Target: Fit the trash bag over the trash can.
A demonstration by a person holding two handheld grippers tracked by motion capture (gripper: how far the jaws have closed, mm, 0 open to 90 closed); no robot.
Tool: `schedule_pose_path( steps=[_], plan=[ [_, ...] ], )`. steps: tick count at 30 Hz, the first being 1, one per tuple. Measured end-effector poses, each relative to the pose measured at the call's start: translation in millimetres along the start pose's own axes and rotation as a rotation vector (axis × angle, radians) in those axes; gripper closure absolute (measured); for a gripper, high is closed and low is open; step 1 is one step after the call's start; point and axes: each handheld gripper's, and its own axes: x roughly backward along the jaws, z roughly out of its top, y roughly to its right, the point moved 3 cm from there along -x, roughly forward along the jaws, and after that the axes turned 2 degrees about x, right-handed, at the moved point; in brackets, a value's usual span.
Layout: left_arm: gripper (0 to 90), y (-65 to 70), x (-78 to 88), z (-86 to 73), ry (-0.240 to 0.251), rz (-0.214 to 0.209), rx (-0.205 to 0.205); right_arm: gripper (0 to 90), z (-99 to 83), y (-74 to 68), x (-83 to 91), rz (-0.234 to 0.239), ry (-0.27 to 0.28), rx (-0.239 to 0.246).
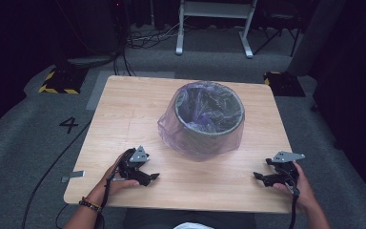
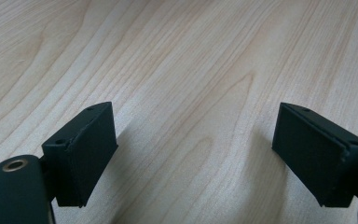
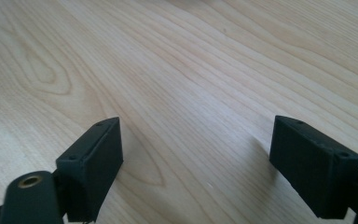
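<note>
**Three cameras, one tabletop**

My high view sits above the near edge of the table (image 1: 124, 119), facing forward and down, far enough back to take in the floor beyond. My left gripper view looks along its fingers (image 2: 86, 154), close over bare wood. My right gripper view does likewise past its fingers (image 3: 93, 163). All three share that wood.

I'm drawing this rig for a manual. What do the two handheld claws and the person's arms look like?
Both are black. The left claw and right claw each carry a grey three-cornered plate on top and trail a black cable. Each has two blocky black jaws with flat pads and small screw holes. The left wrist wears a beaded bracelet; no sleeves show.
</note>
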Motion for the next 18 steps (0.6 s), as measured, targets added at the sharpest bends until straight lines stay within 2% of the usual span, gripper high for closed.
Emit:
schedule_pose_path(
  steps=[1,4,6,7,18],
  plan=[
    [13.3,0.0,0.0,0.0,0.000,0.000,0.000,16.1,-3.4,3.2,1.6,-0.011,0.007,-0.022],
    [13.3,0.0,0.0,0.0,0.000,0.000,0.000,14.9,-7.1,5.7,2.3,-0.014,0.024,-0.039],
    [13.3,0.0,0.0,0.0,0.000,0.000,0.000,14.5,-12.8,10.0,3.2,-0.038,0.068,-0.063],
    [13.3,0.0,0.0,0.0,0.000,0.000,0.000,14.5,-13.9,11.2,3.7,-0.048,0.072,-0.075],
    [13.3,0.0,0.0,0.0,0.000,0.001,0.000,13.9,-22.6,24.4,11.0,-0.148,0.067,-0.173]
  ],
)
